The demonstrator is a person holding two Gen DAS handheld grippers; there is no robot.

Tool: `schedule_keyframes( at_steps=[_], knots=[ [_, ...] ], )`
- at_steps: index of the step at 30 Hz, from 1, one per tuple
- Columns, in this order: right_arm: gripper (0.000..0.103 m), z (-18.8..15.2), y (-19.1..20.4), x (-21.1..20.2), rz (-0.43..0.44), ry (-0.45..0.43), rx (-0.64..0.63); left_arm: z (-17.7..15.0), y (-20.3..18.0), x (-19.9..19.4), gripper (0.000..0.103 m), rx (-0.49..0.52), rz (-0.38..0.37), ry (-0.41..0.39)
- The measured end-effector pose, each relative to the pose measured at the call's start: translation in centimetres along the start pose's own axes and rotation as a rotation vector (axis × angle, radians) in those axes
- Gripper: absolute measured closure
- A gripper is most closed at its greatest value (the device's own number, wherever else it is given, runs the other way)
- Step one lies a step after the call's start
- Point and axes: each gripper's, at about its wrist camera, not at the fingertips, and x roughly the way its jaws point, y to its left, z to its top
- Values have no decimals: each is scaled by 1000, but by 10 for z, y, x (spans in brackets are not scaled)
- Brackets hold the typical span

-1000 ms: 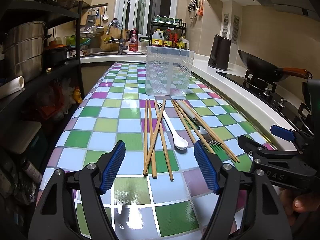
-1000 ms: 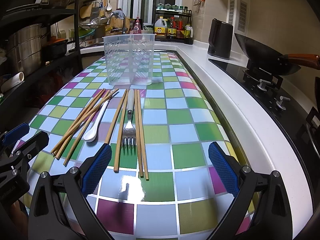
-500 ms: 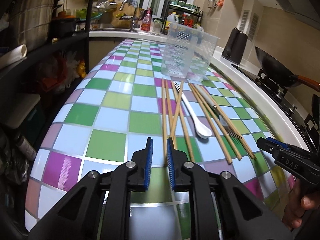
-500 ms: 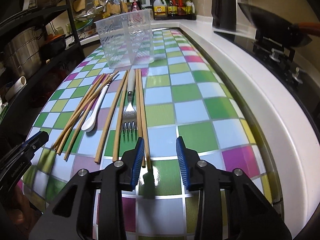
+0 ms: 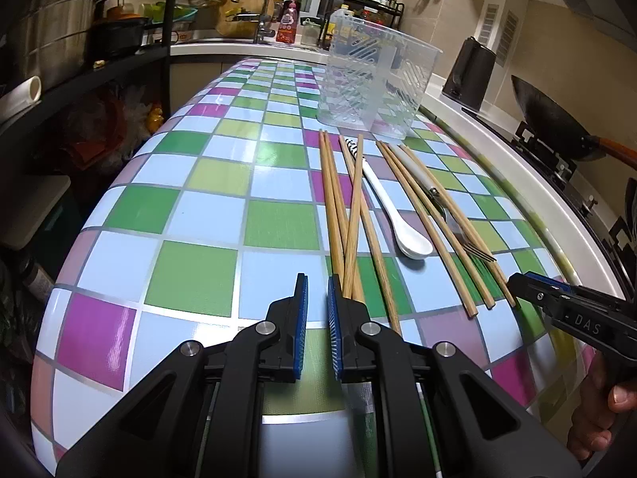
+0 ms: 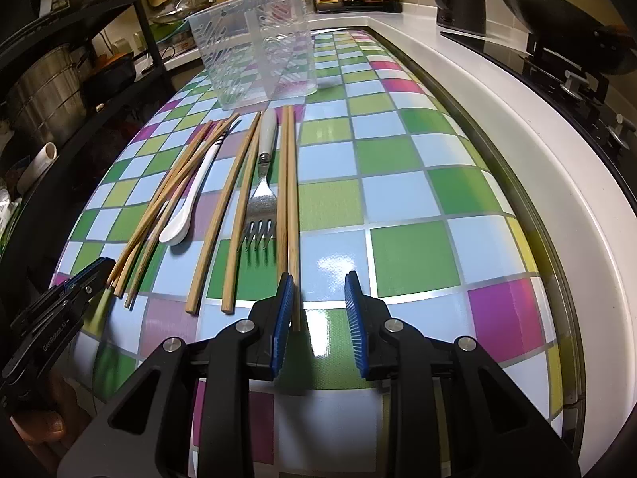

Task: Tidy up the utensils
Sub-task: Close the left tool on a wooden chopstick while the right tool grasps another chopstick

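Several wooden chopsticks (image 5: 342,215), a white spoon (image 5: 392,209) and a fork (image 5: 442,205) lie on the checked table (image 5: 199,219) before a clear plastic holder (image 5: 374,83). My left gripper (image 5: 317,326) is nearly shut with a narrow gap, empty, low at the near ends of the left chopsticks, which lie just right of its gap. My right gripper (image 6: 318,320) is partly closed and empty; the ends of the rightmost chopstick pair (image 6: 287,199) lie against its left pad (image 6: 283,318). The spoon (image 6: 195,195), fork (image 6: 260,183) and holder (image 6: 258,44) also show there.
A white counter edge (image 6: 517,127) runs along the table's right side, with a stove and wok (image 5: 553,127) beyond. A black shelf with pots (image 5: 59,32) stands on the left. A sink and bottles are at the back.
Both grippers have closed from wide open to narrow gaps and have come down and forward to the near ends of the chopsticks. The utensils have not moved.
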Motion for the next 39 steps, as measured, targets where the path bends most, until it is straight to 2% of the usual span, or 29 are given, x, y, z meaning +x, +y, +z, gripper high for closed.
schedule_keyframes(
  at_steps=[11,14,17,21,29,34,39],
  knots=[
    [73,-1,7,0,4,5,-43,-3,-11,-2,92,30,-14,1],
    [76,-1,6,0,5,5,-37,-3,-11,-2,92,31,-14,-1],
    [83,0,6,0,-8,3,-42,-3,-13,-1,92,36,-5,4],
    [84,0,3,0,1,4,-29,-2,-12,-3,92,15,-29,-4],
    [84,-1,6,0,-3,2,-41,-4,-24,0,92,45,-42,6],
    [84,-2,6,0,-10,-6,-46,-4,-27,-2,91,77,14,8],
    [89,-2,3,0,-7,-2,-18,-6,-26,-5,91,94,56,2]
  ],
)
